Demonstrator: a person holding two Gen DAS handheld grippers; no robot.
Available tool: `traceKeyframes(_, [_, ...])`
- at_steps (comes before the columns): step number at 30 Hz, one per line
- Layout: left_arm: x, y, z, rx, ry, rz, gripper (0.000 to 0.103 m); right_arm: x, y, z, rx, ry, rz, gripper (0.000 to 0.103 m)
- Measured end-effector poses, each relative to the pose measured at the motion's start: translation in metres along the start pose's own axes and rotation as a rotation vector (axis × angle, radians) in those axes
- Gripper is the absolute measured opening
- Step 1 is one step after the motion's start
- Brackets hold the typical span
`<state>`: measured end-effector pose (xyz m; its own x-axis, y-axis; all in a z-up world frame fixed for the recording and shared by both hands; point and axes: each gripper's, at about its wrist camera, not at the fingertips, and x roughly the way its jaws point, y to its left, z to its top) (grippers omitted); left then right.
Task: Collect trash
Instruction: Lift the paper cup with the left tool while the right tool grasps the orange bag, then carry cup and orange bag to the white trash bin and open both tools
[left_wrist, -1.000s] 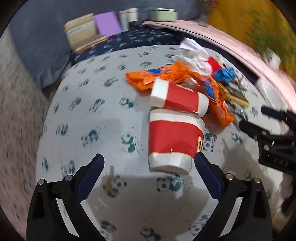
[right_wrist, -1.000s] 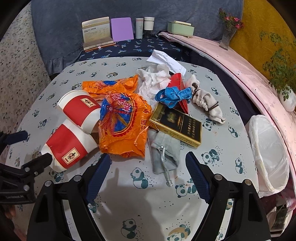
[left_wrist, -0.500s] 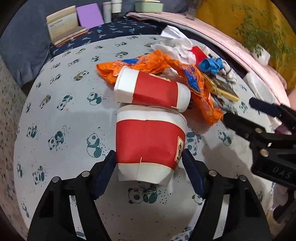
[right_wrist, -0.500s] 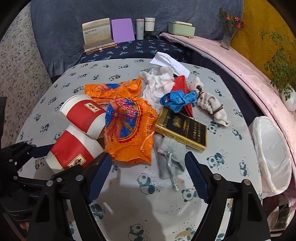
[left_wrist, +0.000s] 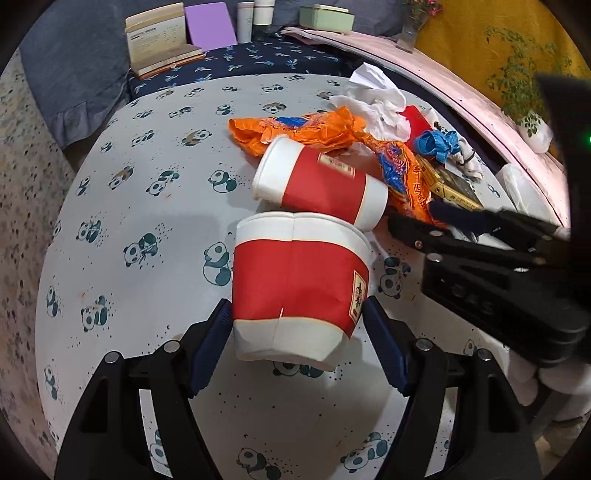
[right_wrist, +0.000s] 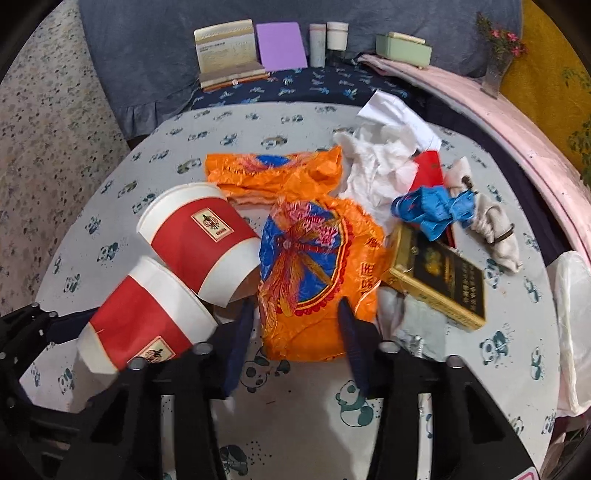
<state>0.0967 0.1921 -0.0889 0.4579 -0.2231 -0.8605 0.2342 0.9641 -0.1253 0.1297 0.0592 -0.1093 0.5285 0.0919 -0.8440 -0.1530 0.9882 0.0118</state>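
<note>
My left gripper (left_wrist: 297, 325) is clamped on the near paper cup (left_wrist: 295, 284), which lies on its side on the panda-print table (left_wrist: 147, 206), a pad pressed to each flank. At twelve o'clock from it a second cup (left_wrist: 321, 184) lies touching it, also on its side. My right gripper (right_wrist: 295, 317) is closing its jaws on the near end of the orange wrapper (right_wrist: 314, 266); I cannot tell whether the pads press it yet. That wrapper lies against the second cup at its nine o'clock and a gold-edged box (right_wrist: 436, 280) at three. Another orange wrapper (right_wrist: 273, 173) sits at its twelve o'clock, with crumpled white paper (right_wrist: 376, 162), a blue ribbon (right_wrist: 432, 210) and a pale cloth bundle (right_wrist: 491, 229) crowded toward one and two o'clock. A grey cloth (right_wrist: 402, 317) under the box is mostly hidden. A white bag (right_wrist: 572, 317) at the table's right edge is cut off. In the left wrist view my right gripper covers the near end of the wrapper.
</note>
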Motion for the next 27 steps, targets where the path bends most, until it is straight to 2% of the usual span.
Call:
traceKeyframes(1, [-0.002,-0.001,0.0,-0.003,-0.005,-0.001,0.069,0.001,-0.002,-0.001,0.012,0.008,0.018,0.02])
traceKeyframes(4, [-0.01,-0.005,0.0,-0.005,-0.021,-0.003,0.069,-0.005,-0.008,-0.004,0.04,-0.005,0.047,0.012])
traceKeyframes(12, [-0.032,-0.025,0.007,-0.003,-0.068,-0.024,0.069,-0.054,-0.025,-0.003,0.079,-0.116,0.069,0.011])
traceKeyframes(18, [-0.049,-0.052,0.015,0.026,-0.115,-0.05,0.069,-0.097,-0.043,-0.001,0.102,-0.204,0.084,0.011])
traceKeyframes(27, [-0.06,-0.112,0.032,0.111,-0.161,-0.115,0.069,-0.149,-0.095,-0.011,0.183,-0.317,0.016,0.01])
